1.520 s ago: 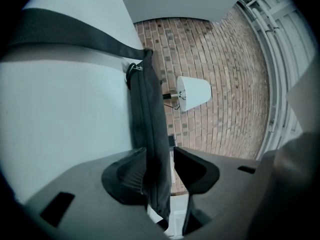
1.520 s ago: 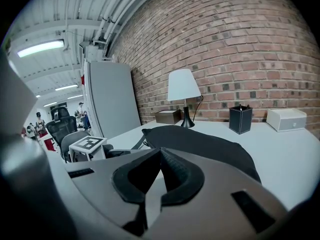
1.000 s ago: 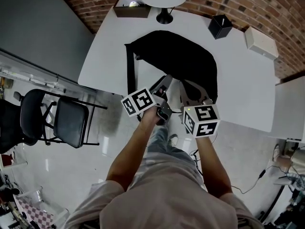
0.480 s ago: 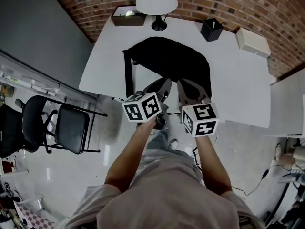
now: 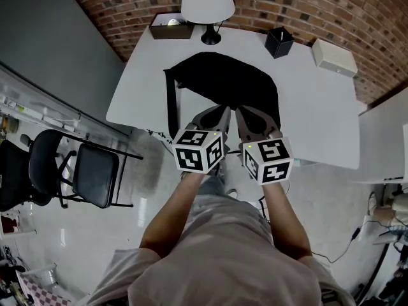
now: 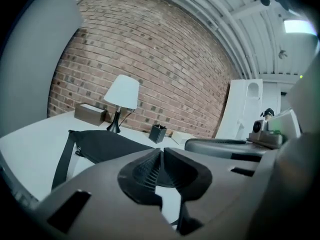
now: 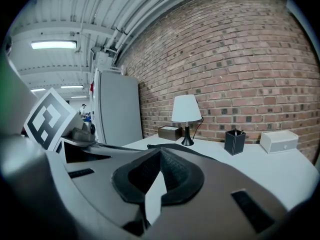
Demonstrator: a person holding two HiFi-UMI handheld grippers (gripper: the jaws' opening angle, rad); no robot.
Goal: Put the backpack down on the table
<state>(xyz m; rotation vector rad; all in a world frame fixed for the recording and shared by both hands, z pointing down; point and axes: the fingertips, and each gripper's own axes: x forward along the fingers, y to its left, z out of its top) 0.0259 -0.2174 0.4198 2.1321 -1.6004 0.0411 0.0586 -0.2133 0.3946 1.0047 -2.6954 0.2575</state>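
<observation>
The black backpack [image 5: 223, 81] lies flat on the white table [image 5: 319, 120], and one strap [image 5: 171, 104] hangs over the front-left edge. Both grippers hover side by side above its near edge, apart from it. My left gripper [image 5: 218, 111] is closing its jaws, tips nearly together, with nothing between them. My right gripper [image 5: 246, 112] is shut and empty. In the left gripper view the backpack [image 6: 105, 144] and strap [image 6: 64, 156] lie beyond the left gripper [image 6: 161, 151]. In the right gripper view the backpack [image 7: 170, 146] shows just past the right gripper [image 7: 159, 153].
At the table's back stand a white-shaded lamp [image 5: 207, 2], a brown box [image 5: 171, 27], a black pen holder [image 5: 279, 42] and a white box [image 5: 333, 57]. A folding chair [image 5: 95, 174] and an office chair [image 5: 32, 171] stand on the floor to the left.
My left gripper has rolled so its marker cube faces up, and its jaws have come together. Both grippers have lifted up off the backpack's near edge.
</observation>
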